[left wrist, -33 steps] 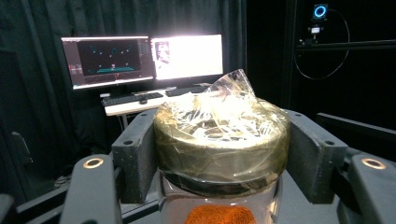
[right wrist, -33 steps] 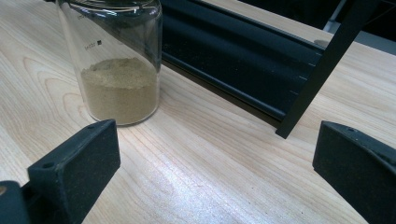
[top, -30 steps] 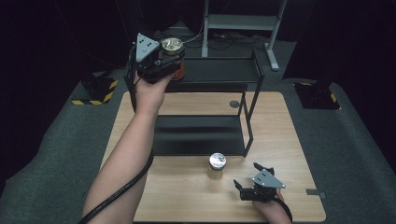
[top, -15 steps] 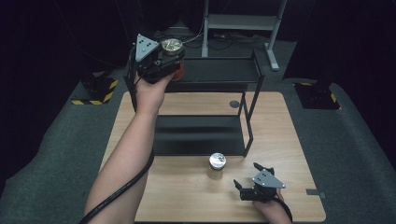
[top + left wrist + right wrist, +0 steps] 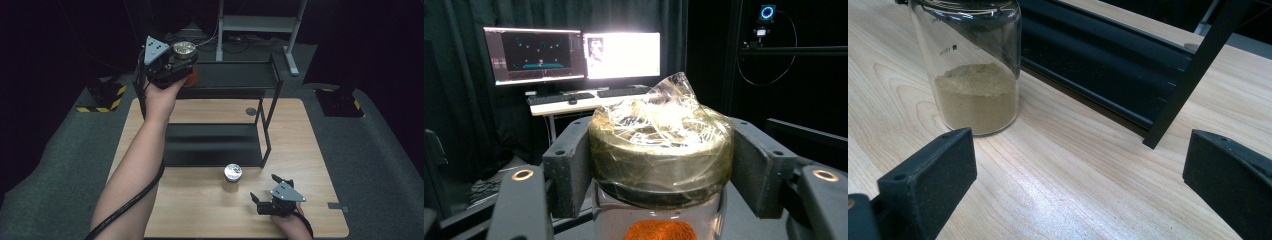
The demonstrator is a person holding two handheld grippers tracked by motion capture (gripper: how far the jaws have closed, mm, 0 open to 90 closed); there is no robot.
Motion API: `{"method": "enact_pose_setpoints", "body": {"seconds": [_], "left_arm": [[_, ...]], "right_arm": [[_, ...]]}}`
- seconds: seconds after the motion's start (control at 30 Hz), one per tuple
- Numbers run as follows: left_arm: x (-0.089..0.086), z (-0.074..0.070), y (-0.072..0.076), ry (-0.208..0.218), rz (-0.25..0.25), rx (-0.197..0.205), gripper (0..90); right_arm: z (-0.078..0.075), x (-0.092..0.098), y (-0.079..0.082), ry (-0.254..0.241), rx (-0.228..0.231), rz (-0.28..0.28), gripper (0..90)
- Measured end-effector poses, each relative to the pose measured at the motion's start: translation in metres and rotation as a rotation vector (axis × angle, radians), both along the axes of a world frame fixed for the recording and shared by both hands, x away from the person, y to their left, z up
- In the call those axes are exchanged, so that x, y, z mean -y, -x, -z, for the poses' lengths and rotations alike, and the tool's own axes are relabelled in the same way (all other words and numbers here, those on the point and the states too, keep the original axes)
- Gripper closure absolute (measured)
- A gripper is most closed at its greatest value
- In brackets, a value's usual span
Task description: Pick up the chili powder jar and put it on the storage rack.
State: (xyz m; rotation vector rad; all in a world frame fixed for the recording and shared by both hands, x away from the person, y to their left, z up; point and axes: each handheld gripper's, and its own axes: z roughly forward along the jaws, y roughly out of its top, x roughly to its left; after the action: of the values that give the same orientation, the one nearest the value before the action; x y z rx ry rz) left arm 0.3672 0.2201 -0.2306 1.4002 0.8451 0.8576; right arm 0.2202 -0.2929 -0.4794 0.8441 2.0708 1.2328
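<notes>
Glass jar [image 5: 973,65], faint unreadable print, tan powder, wooden table [image 5: 1058,165]

A wooden table [image 5: 200,210] at the frame's centre bears a black shelf rack [image 5: 215,145] and, lower centre, a glass jar [image 5: 232,173].

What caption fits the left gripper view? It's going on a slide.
Left tool clamped on a gold-lidded jar of orange powder, monitors behind.

Each gripper, left gripper [image 5: 176,62] and right gripper [image 5: 264,192], has 2 black jaws, brass-ringed screw holes, a grey 3-cornered plate; thick black cable [image 5: 131,205] trails toward 6 o'clock. Bare forearms, no sleeves.
</notes>
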Motion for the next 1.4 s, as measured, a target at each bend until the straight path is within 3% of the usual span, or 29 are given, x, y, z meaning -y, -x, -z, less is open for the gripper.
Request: {"method": "enact_pose_setpoints", "body": {"seconds": [0.13, 0.33, 0.7, 1.0, 1.4], "left_arm": [[0.002, -0.003, 0.002, 0.012, -0.011, -0.011, 25.2], [0.008, -0.005, 0.009, 0.005, -0.045, -0.029, 0.5], [0.007, -0.003, 0.029, 0.002, -0.058, -0.027, 0.3], [0.009, 0.0, 0.059, -0.028, -0.067, -0.015, 0.3], [0.0, 0.018, 0.088, -0.048, -0.062, -0.016, 0.3]], "right_arm": [[0.0, 0.0, 0.0, -0.001, 0.0, 0.001, 0.0], [0.0, -0.001, 0.0, 0.003, 0.0, 0.001, 0.0], [0.0, -0.001, 0.0, 0.007, 0.002, -0.001, 0.0], [-0.001, -0.002, 0.0, 0.013, 0.003, -0.001, 0.0], [-0.001, -0.003, 0.001, 0.02, 0.006, -0.003, 0.0]]}}
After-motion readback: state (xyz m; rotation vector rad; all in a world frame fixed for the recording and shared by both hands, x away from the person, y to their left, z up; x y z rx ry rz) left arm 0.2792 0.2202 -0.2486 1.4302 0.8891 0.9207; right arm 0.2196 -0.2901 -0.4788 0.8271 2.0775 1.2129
